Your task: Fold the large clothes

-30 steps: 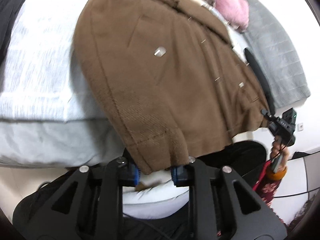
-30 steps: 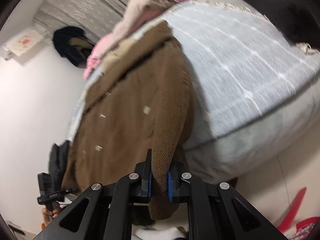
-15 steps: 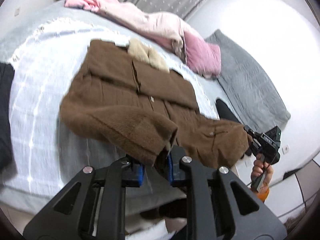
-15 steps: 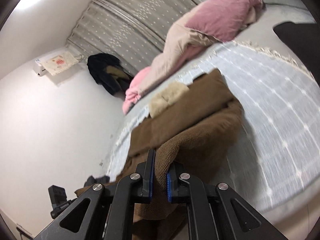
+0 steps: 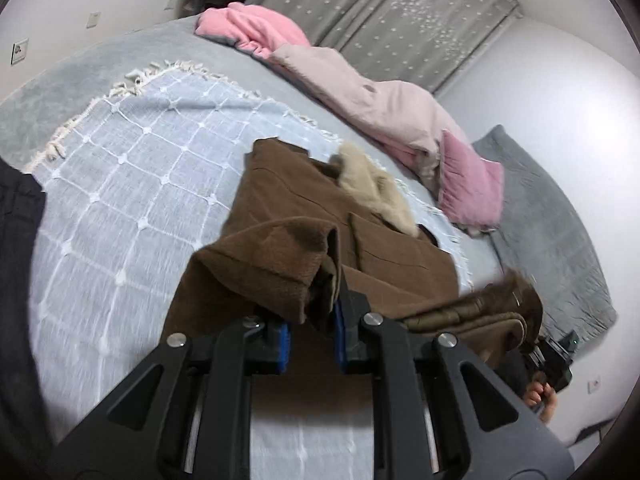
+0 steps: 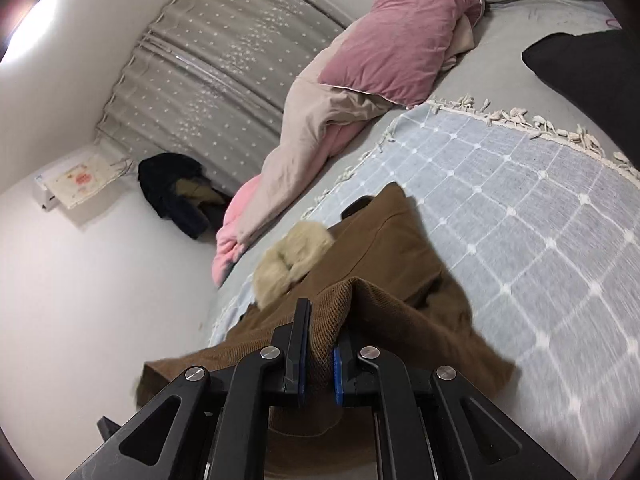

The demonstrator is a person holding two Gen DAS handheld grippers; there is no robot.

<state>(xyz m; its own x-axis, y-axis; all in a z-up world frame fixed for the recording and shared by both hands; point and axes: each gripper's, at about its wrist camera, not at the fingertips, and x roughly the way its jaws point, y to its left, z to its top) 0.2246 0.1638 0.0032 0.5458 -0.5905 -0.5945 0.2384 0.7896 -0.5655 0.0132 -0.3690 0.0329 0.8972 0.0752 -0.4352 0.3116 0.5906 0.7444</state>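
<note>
The bed (image 5: 120,64) carries a pale blue checked throw (image 5: 120,184), and on the throw lies the brown coat (image 5: 288,200), its cream fur collar (image 5: 372,184) toward the pink duvet (image 5: 360,92) and pink pillow (image 6: 396,40). We judge the step in hand to be the fold of the coat's lower half up toward the collar. The left gripper (image 5: 310,342) pinches a thick doubled edge of the coat between its blue pads, fingers narrow and held apart only by the cloth; the right gripper (image 6: 318,364) is likewise clamped on a ridge of the same brown fabric. In the left view the right gripper appears only at the far lower edge, blurred, so we cannot tell exactly which corner it holds. To do the fold well, we should carry both grips forward level and in step, so the lifted hem lands as one straight line just short of the collar. We should keep the cloth taut between the two grips to avoid a sagging middle. We should lower before releasing, since this heavy weave will probably slump and pull the fold askew if dropped.
</note>
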